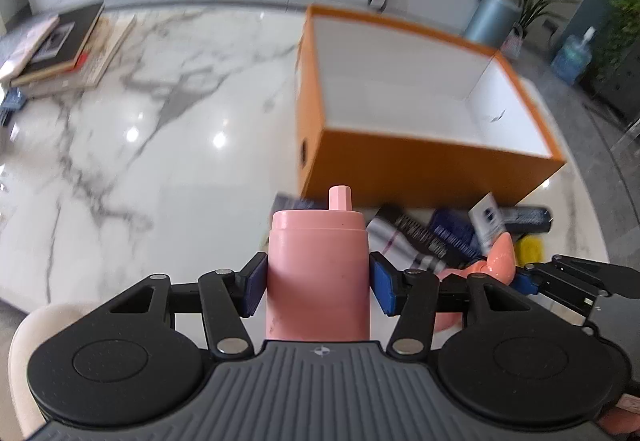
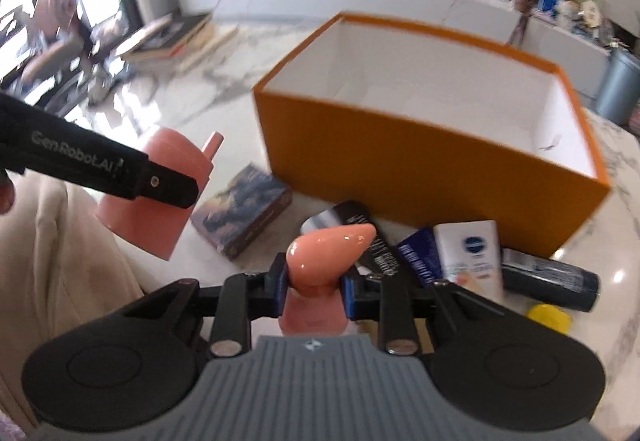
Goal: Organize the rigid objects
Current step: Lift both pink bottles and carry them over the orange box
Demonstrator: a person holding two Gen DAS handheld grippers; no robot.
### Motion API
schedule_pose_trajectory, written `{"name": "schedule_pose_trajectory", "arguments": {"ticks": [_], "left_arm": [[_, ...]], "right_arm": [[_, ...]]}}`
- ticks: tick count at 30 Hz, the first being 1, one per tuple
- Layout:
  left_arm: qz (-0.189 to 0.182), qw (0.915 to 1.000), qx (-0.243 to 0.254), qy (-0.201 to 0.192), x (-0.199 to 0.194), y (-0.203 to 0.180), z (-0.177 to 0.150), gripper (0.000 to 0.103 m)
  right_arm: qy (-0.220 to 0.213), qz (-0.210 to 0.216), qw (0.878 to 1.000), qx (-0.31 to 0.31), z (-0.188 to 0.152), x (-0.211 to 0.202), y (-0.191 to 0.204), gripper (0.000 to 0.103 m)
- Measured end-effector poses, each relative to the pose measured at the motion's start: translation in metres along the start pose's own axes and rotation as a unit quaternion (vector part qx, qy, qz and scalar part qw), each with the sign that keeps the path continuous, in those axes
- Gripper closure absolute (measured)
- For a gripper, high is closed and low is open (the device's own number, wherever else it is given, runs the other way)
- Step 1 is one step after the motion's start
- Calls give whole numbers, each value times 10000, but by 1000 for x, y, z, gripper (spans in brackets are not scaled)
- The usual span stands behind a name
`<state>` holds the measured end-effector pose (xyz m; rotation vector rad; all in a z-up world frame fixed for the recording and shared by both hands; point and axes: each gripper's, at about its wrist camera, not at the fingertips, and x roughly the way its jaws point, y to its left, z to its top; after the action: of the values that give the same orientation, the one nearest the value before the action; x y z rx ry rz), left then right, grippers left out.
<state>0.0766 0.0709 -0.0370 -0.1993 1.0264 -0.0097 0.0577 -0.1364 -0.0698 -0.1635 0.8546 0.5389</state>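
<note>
My left claw (image 1: 318, 283) clamps a matte pink plastic bottle with a narrow spout (image 1: 318, 265), held above the white marble counter (image 1: 160, 161). My right claw (image 2: 314, 291) grips a glossy peach curved cone-shaped piece (image 2: 326, 255). Ahead stands the open orange cardboard box with white lining (image 2: 420, 157), small boxes and tubes beside its near wall.

Each gripper (image 1: 318, 283) (image 2: 314, 287) is built of black linkages, silver rivets, blue pads (image 1: 382, 287) and a ribbed grey base.
</note>
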Motion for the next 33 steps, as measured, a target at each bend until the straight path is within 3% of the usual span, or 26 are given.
{"name": "schedule_pose_trajectory", "arguments": {"ticks": [9,18,26,33], "left_arm": [[-245,9959,417,-769,-24,-31,25,41],[-335,9866,957,-1275,-9,-70,97,41],[-243,9784,1523,-1375,50,-95,141,41],[-88,9783,1846,-932,121,-102,154,41]], "right_arm": [[-919,-46,9938,623,26,-60,-36,76],[-1585,-210,9799,1191,80,-80,-87,76],[-1370,-514,9757,1632,131,-28,-129,76],[-881,-581,9775,1824,145,38,-155,76]]}}
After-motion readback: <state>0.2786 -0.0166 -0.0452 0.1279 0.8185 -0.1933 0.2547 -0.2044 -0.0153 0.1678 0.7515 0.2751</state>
